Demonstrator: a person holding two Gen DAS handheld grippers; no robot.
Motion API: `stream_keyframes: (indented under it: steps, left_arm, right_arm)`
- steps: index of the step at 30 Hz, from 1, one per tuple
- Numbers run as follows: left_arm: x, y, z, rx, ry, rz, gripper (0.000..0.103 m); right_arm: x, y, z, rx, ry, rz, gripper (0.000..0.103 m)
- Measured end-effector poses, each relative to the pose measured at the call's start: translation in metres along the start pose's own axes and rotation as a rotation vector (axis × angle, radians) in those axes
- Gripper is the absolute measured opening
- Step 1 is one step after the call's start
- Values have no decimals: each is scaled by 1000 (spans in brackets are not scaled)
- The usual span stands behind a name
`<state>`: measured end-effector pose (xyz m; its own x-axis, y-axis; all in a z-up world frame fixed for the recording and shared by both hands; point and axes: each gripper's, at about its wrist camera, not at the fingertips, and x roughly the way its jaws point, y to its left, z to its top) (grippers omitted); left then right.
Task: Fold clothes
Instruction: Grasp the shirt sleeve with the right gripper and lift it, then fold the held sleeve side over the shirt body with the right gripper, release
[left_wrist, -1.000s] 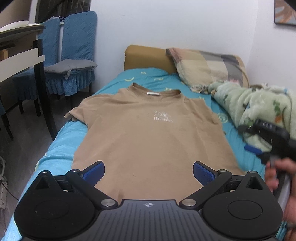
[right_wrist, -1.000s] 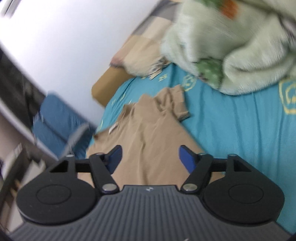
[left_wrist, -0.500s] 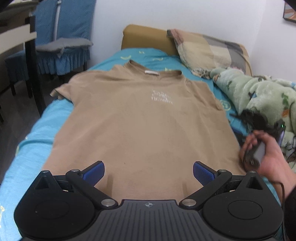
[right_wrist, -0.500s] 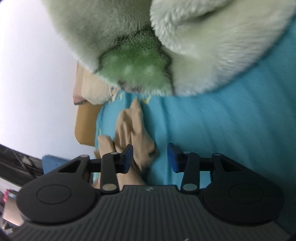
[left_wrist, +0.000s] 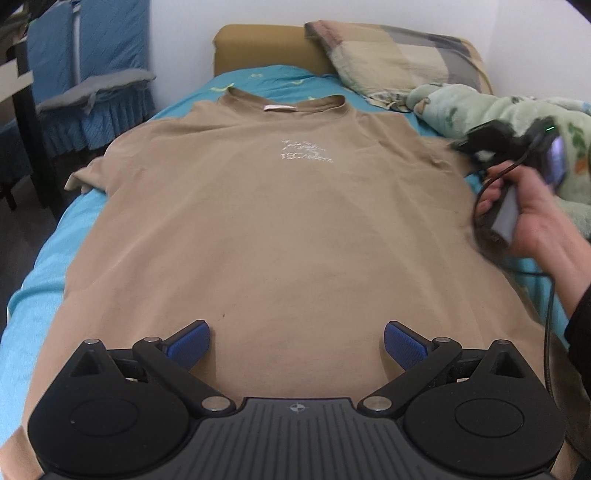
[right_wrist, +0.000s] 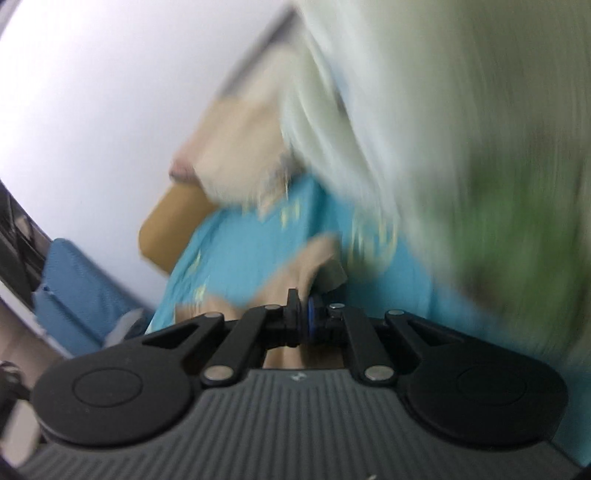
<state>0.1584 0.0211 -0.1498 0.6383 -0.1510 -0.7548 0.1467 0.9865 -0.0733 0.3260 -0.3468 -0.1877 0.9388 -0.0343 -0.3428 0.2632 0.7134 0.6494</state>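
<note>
- At the left edge the shirt's (left_wrist: 288, 221) left sleeve (left_wrist: 86, 177) hangs near the side of the bed (left_wrist: 33, 295); if we drag the cloth that way, we judge the sleeve could slide off and spoil the flat lay.
- The shirt lies face up, spread flat along the bed, collar toward the pillow (left_wrist: 399, 62).
- Our left gripper (left_wrist: 295, 341) hovers over the hem with its jaws spread wide and nothing between them. If we close here we may catch only the top layer, and the fold would come out uneven.
- On the right, our right gripper (right_wrist: 304, 319) has its jaws pressed together on a bit of tan cloth, seemingly the right sleeve (right_wrist: 314, 258); the view is badly blurred, so we cannot tell how deep the bite is.
- A shallow pinch could slip out mid-fold.
- The blanket (left_wrist: 517, 110) lies just beside that sleeve; swinging wide, we could snag it or drag it onto the shirt.
</note>
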Motion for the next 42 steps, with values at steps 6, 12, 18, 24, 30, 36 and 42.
stream_keyframes:
  steps: [6,12,18,24,30,36,42]
  left_arm:
    - [-5,1,3,-6,-18,-1,101]
    - [-14,2,6,-19,-40,-7,101]
    - [-33,8,8,-73,-75,-20,101]
    - [-50,14,9,-120,-99,-38,101]
    - [-57,14,11,-147,-133,-70,101]
    - [-38,19,25,-166,-182,-63,101]
    - [-8,34,35,-207,-135,-37,100]
  right_arm:
    - [-17,2,35,-35,-62,-40,9]
    - [-27,-7,35,51,55,38,52]
    - [-80,-14,29,197,49,44,88]
    - [-75,-20,-15,192,185,-9,88]
    - [-37,-17,-37,-48,169,-96,80]
    - [23,-13,-13,-68,126,-33,68]
    - [52,12,10,-64,71,-87,6]
